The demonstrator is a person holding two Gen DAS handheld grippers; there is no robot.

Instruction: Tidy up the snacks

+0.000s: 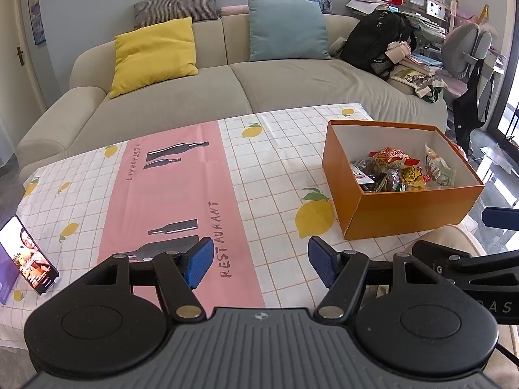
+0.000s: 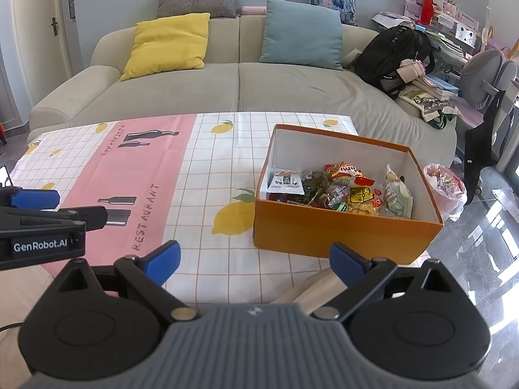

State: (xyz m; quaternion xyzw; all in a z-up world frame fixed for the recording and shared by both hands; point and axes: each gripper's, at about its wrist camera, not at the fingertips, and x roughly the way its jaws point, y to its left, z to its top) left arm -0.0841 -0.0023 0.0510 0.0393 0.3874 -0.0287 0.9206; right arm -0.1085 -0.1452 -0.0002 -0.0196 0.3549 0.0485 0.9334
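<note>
From your left wrist, the left claw (image 1: 260,263) gapes wide and empty; the orange box (image 1: 412,214) of snack packets (image 1: 402,170) sits ahead to its right

From your right wrist, the right claw (image 2: 254,264) is equally spread, holding nothing; no loose snacks remain on the tablecloth (image 2: 207,162), so sorting looks finished

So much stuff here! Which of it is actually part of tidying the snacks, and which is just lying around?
Part of the job:
- orange box
- snack packets inside it
- left gripper, open and empty
- right gripper, open and empty

Just lying about:
- phone propped on the tablecloth
- sofa cushions
- black backpack
- pink plastic bag on the floor
</note>
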